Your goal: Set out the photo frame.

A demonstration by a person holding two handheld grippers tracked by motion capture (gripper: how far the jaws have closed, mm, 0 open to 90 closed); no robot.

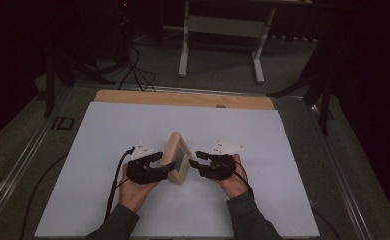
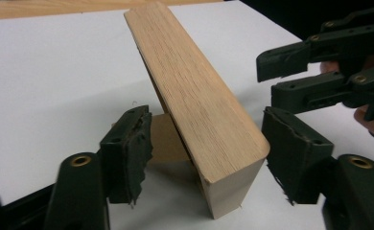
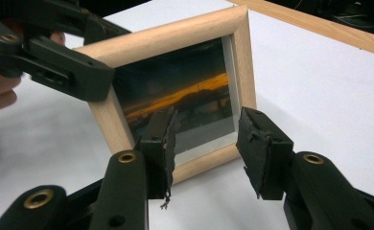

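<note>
A small light-wood picture frame (image 1: 177,157) stands upright on the white sheet (image 1: 133,130), propped on its back stand. Its glass holds a dark sunset picture (image 3: 185,103). My left gripper (image 2: 209,153) straddles the frame's near end (image 2: 214,129). One pad (image 2: 127,153) sits by the back stand with a gap, and the other pad (image 2: 290,158) is right beside the front corner. In the high view the left gripper (image 1: 165,165) is at the frame's left. My right gripper (image 1: 195,159) faces the glass, open, its pads (image 3: 262,148) just short of the lower rail.
A bare wooden strip (image 1: 183,98) runs along the table's far edge. Beyond it stand a white-legged bench (image 1: 222,30) and dark stands with cables on the floor (image 1: 133,70). The white sheet stretches wide on both sides of the frame.
</note>
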